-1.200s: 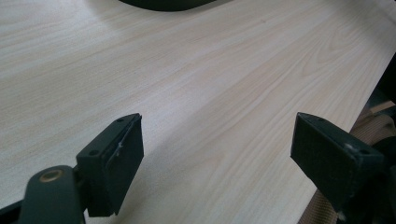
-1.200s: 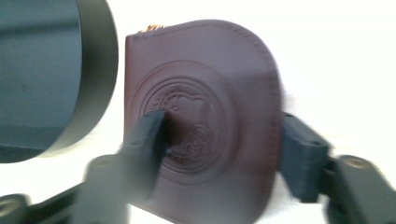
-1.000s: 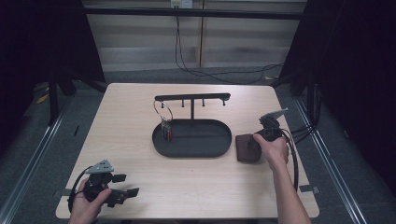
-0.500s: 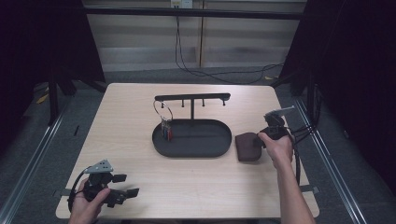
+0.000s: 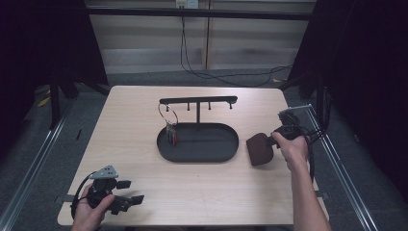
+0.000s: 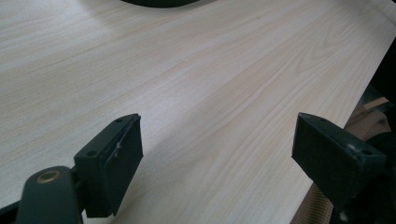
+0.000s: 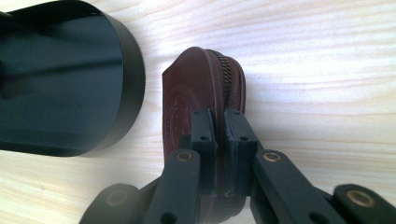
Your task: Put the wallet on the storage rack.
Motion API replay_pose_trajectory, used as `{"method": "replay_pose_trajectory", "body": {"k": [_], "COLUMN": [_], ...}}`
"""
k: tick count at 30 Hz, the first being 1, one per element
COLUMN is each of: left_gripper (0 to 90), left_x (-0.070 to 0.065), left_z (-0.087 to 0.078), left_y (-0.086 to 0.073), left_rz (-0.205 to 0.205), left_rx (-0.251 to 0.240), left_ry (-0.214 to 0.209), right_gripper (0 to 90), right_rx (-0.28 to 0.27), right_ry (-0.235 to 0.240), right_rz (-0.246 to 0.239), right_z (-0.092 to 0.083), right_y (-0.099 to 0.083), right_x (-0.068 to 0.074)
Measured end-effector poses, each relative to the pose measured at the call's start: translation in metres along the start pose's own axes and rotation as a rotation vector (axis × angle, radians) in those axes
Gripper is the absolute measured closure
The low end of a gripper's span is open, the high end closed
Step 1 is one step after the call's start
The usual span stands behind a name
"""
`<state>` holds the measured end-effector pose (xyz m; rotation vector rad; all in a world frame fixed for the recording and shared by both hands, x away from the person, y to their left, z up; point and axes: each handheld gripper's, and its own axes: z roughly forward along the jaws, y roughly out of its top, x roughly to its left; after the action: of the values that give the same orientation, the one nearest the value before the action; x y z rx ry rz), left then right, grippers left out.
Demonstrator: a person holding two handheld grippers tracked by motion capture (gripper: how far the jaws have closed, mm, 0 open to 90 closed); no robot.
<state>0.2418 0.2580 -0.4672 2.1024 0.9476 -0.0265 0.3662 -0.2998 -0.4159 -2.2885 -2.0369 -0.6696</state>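
Observation:
A dark brown zippered leather pouch (image 5: 259, 149) is on the table right of the black oval tray (image 5: 197, 158), held on edge. My right gripper (image 5: 272, 141) is shut on it. In the right gripper view the jaws pinch the pouch (image 7: 196, 88) across its zipper edge, the right gripper (image 7: 219, 122) having just been closing on it. My left gripper (image 5: 131, 192) rests at the table's front left corner, open and holding nothing. In the left gripper view its jaws stand wide apart, the left gripper (image 6: 218, 140) over bare wood.
The tray carries a black T-shaped hook stand (image 5: 198, 101), and a key ring with coloured keys (image 5: 169, 129) hangs from its left hook. The tray wall (image 7: 128, 79) lies just left of the pouch. Metal rails run along both sides of the table (image 5: 125, 144).
The right gripper's jaws have closed on the brown pouch, and the hand has risen slightly with it. The left gripper has stayed in place.

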Motion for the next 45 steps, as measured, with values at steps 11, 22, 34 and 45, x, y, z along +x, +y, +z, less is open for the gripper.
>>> {"method": "replay_pose_trajectory", "body": {"k": [11,22,34,45], "left_gripper": [16.3,17.1,17.0,17.0], "left_x": [0.000,-0.001,-0.001,-0.001], "left_z": [-0.001,-0.001,-0.002,-0.001], "left_y": [0.000,0.000,0.000,0.001], "left_rz": [0.003,-0.001,-0.003,-0.002], "left_rx": [0.002,-0.001,-0.005,-0.006], "left_ry": [0.005,0.004,0.001,0.002], "right_gripper": [84.3,84.2,84.1,84.0], "right_rx": [0.030,0.041,0.052,0.022], "right_ry": [-0.109,-0.204,-0.252,-0.243], "right_rz": [-0.067,-0.117,-0.150,-0.170], "right_z": [-0.013,-0.027,-0.037,-0.055], "right_y": [0.008,0.013,0.013,0.018], "right_x": [0.018,0.038,0.052,0.067]}}
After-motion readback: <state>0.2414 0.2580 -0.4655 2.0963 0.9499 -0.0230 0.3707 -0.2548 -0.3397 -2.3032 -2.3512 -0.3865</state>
